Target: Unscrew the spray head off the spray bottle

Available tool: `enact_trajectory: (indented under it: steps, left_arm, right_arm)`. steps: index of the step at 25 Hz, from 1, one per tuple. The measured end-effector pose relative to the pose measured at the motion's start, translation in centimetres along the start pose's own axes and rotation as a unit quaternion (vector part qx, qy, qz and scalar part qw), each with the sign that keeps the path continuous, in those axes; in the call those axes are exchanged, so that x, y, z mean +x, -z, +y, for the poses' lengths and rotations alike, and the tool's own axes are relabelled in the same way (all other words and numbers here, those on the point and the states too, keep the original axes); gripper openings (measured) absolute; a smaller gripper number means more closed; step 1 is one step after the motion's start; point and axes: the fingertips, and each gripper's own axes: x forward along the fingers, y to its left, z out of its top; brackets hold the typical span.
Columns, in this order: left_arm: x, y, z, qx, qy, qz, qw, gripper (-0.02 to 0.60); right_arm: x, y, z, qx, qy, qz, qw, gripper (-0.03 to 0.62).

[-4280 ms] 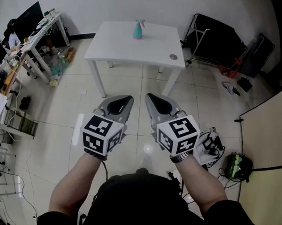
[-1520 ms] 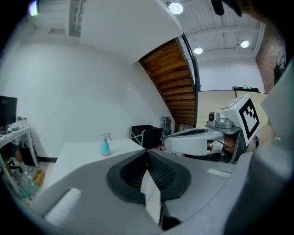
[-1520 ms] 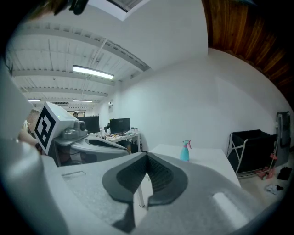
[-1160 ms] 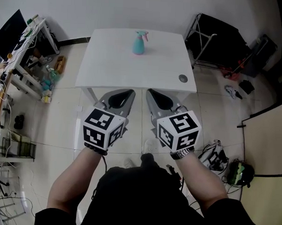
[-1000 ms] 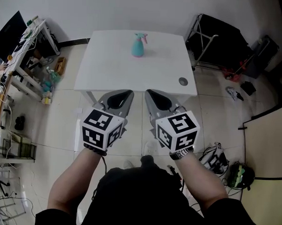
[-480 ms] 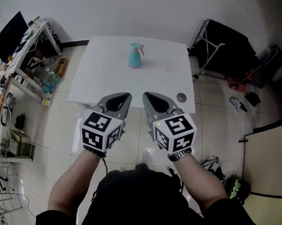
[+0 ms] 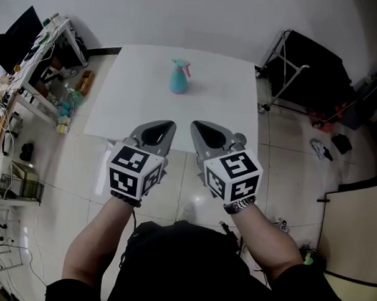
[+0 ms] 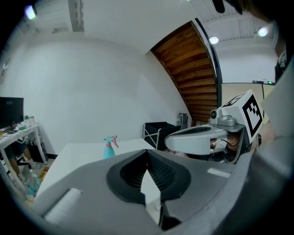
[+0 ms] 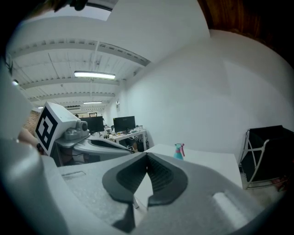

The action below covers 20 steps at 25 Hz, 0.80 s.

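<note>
A teal spray bottle with a pink trigger head stands upright toward the far side of a white table. It also shows small in the left gripper view as the bottle and in the right gripper view as the bottle. My left gripper and right gripper are side by side over the table's near edge, well short of the bottle. Both are shut with nothing between the jaws. Each gripper carries a marker cube behind it.
A cluttered desk with a monitor and shelves stands at the left. A black folding cart is at the right of the table. A small round grey disc lies on the table near its right front corner. Cables and shoes lie on the tiled floor.
Both grippers and my view have moved forward toward the table. The table and bottle now sit closer and lower in the head view. Jaws stayed shut.
</note>
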Motion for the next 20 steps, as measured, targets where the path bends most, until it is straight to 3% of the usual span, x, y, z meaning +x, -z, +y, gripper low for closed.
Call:
enact_trajectory:
  steps: [20]
  left_arm:
    - [3.5, -0.6, 1.5, -0.003, 0.0, -0.002, 1.0, 0.015]
  right_arm:
    - [2.1, -0.2, -2.9, -0.008, 0.001, 0.012, 1.0, -0.009]
